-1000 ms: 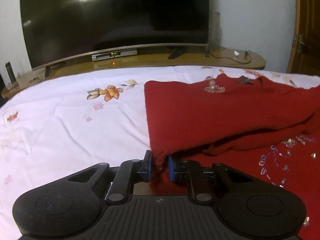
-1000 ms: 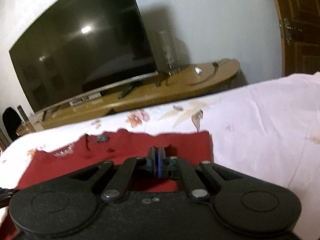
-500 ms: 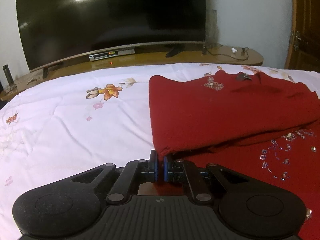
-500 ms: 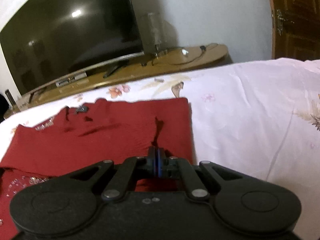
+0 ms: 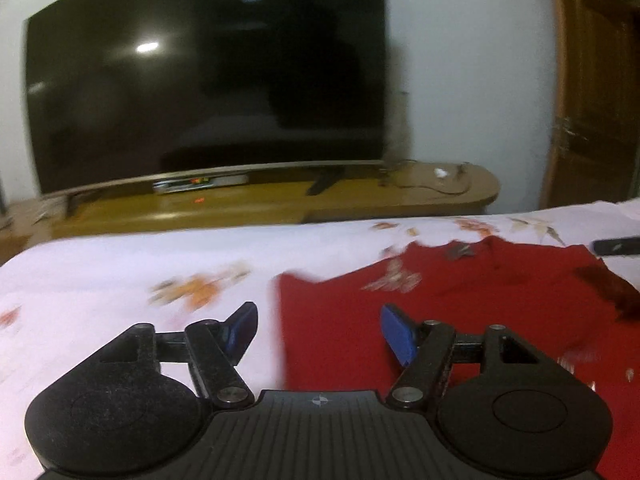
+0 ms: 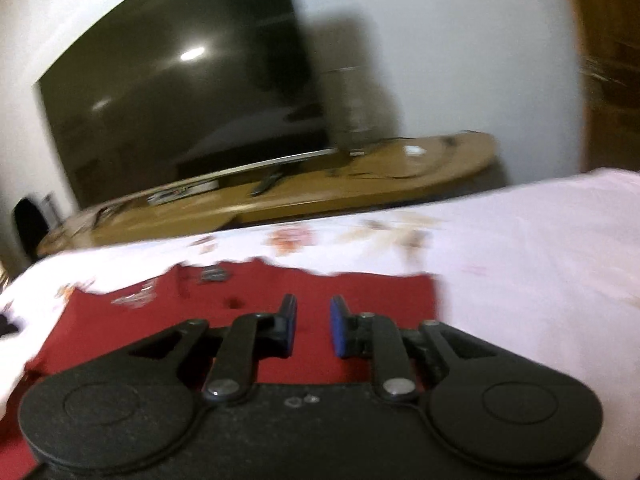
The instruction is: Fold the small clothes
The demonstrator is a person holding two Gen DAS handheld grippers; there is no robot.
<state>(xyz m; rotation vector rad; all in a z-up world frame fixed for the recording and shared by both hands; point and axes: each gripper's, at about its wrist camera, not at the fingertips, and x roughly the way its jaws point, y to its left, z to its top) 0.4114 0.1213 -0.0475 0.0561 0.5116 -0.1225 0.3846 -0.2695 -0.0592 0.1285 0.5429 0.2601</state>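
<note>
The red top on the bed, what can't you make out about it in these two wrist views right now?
- Near part of the red top, left wrist view: hidden behind the left gripper, whose jaws have just been opening, nothing pinched.
- Its beadwork: smeared by motion blur.
- Its right side, same view: cut off by the frame edge.
- Near edge, right wrist view: covered by the right gripper, jaws just parted over the cloth.

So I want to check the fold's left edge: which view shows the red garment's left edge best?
The left wrist view: the red garment's left edge runs between the open fingers. The right wrist view shows mainly its right edge.
</note>
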